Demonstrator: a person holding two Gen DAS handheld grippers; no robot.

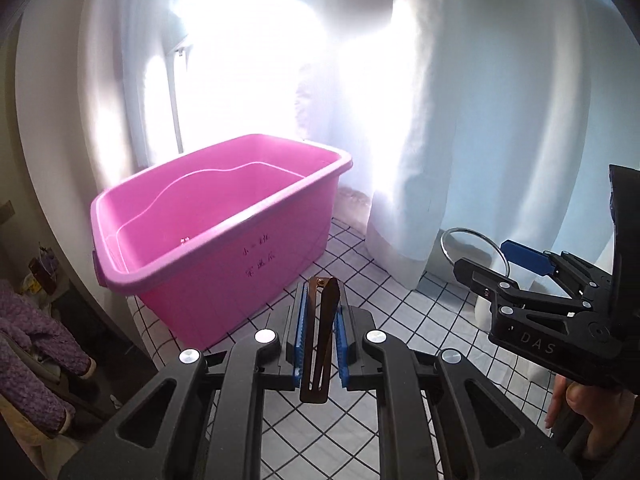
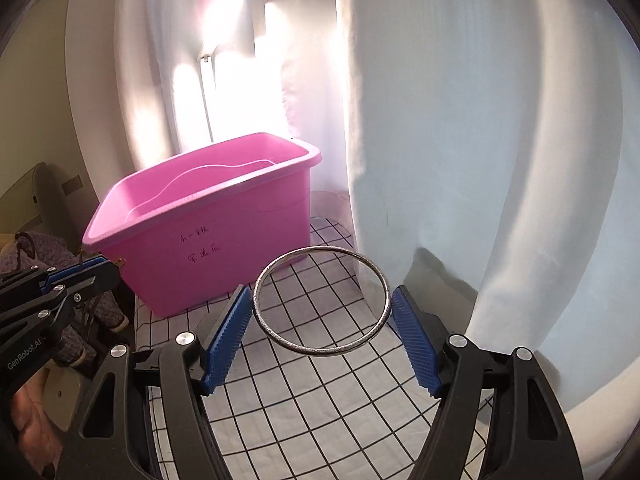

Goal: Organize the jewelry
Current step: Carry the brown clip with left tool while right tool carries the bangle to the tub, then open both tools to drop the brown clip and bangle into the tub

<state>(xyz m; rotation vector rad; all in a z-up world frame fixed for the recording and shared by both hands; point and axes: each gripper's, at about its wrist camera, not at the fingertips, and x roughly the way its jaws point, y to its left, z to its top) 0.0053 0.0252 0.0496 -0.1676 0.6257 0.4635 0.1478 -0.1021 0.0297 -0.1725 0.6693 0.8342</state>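
My left gripper (image 1: 320, 312) is shut on a brown hair clip (image 1: 320, 340) that stands upright between its blue pads. The right gripper (image 2: 322, 308) is shut on a silver bangle (image 2: 322, 350), its blue pads pressing the ring's two sides, with the ring lying nearly flat. Seen from the left wrist view, the right gripper (image 1: 486, 258) hangs at the right with the bangle (image 1: 472, 236) in it. In the right wrist view the left gripper (image 2: 114, 268) shows at the left edge. A pink plastic tub (image 1: 224, 240) (image 2: 208, 236) stands ahead of both, beyond their tips, on a checked cloth.
The white cloth with a black grid (image 1: 400, 320) (image 2: 320, 400) covers the surface under both grippers. White curtains (image 1: 460, 120) (image 2: 480, 140) hang behind and to the right. A purple knitted garment (image 1: 32, 344) lies at the left. A person's fingers (image 1: 560, 400) hold the right gripper.
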